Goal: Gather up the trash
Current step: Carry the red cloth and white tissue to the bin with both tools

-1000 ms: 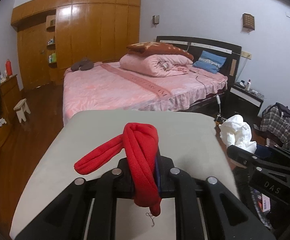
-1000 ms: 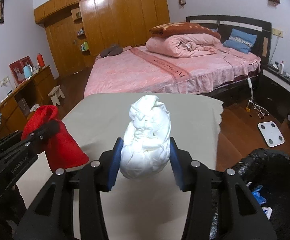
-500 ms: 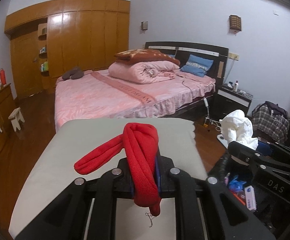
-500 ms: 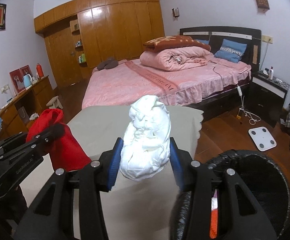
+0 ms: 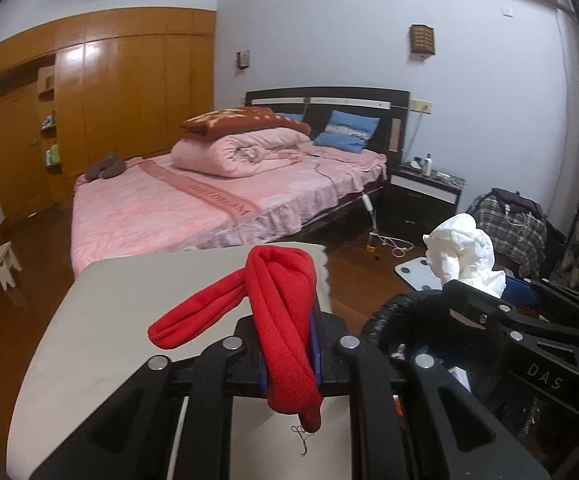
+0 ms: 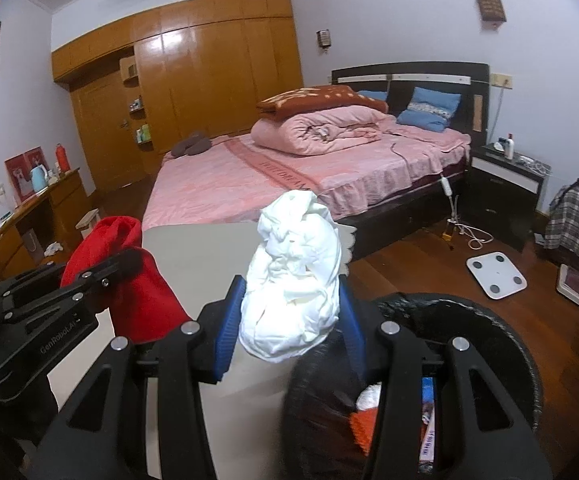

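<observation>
The white wad [image 6: 291,300] is clamped in your right gripper [image 6: 289,320] at the bin's [image 6: 501,328] rim, the red cloth [image 5: 285,320] pinched tight in your left gripper [image 5: 289,356] above the table [image 5: 101,320], so both drops remain

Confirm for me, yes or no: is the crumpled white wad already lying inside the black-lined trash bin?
No, the crumpled white wad is clamped between the right gripper pads, beside the black-lined trash bin.
</observation>
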The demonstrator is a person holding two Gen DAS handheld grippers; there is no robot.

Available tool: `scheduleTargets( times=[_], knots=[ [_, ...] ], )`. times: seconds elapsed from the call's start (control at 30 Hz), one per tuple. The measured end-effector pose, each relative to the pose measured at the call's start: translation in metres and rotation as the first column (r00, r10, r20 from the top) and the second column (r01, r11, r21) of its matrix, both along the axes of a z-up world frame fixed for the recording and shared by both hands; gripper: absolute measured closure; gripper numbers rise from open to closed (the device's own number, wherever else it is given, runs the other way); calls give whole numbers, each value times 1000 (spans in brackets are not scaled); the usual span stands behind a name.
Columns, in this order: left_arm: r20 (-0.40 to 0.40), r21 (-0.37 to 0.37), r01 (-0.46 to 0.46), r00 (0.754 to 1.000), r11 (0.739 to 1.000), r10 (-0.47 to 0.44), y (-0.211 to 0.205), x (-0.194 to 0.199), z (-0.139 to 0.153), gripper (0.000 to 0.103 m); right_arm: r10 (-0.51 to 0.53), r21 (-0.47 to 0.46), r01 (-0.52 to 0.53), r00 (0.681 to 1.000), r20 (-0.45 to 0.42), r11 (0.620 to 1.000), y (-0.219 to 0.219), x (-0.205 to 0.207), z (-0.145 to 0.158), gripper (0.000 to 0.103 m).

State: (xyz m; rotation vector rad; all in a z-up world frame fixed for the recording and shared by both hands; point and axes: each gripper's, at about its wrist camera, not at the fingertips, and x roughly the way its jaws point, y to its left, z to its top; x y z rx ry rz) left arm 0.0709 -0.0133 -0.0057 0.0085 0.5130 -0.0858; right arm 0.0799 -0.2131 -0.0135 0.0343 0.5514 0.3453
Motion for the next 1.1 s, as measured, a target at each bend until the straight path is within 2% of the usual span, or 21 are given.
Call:
scheduleTargets(
  times=[0.47, 1.1],
  knots=[
    [0, 13, 131, 991, 991, -131, -66, 3, -3, 88, -125, -5, 125, 992, -8, 992, -67, -13, -11, 59],
    [-23, -7, 305, 952, 952, -305, -148, 32, -29, 87, -265, -59, 262, 963, -53, 963, -137, -19, -43, 59]
  ],
)
